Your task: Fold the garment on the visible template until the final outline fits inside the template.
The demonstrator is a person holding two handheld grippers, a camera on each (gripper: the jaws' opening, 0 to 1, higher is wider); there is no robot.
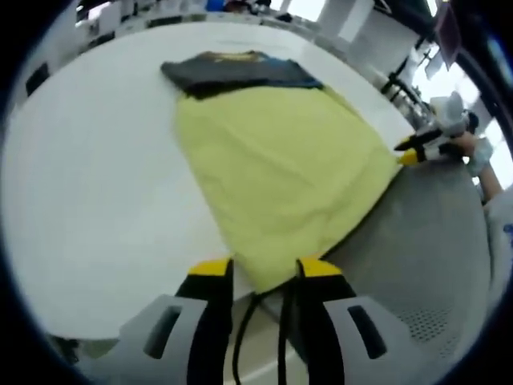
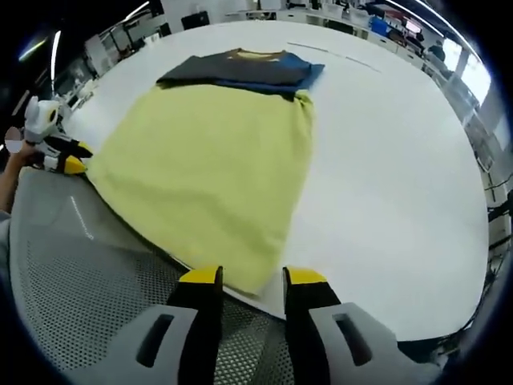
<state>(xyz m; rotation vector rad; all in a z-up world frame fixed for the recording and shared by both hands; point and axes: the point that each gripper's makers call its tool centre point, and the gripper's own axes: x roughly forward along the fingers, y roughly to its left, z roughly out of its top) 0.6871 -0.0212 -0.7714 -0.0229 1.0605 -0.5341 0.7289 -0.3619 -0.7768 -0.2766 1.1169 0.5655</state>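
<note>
A yellow-green garment (image 1: 280,172) is lying flat on the white tabletop (image 1: 96,184), stretching away toward a far dark garment (image 1: 236,70), while the left tool (image 1: 264,269) and right tool (image 2: 250,277), jaws parted, are each closing around a near corner.

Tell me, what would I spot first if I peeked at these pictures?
A big yellow cloth spread across the white table, with each gripper's yellow-tipped jaws at a near corner. Just beyond its far edge lies a folded dark shirt. A grey mesh chair sits right at the table's near edge.
</note>
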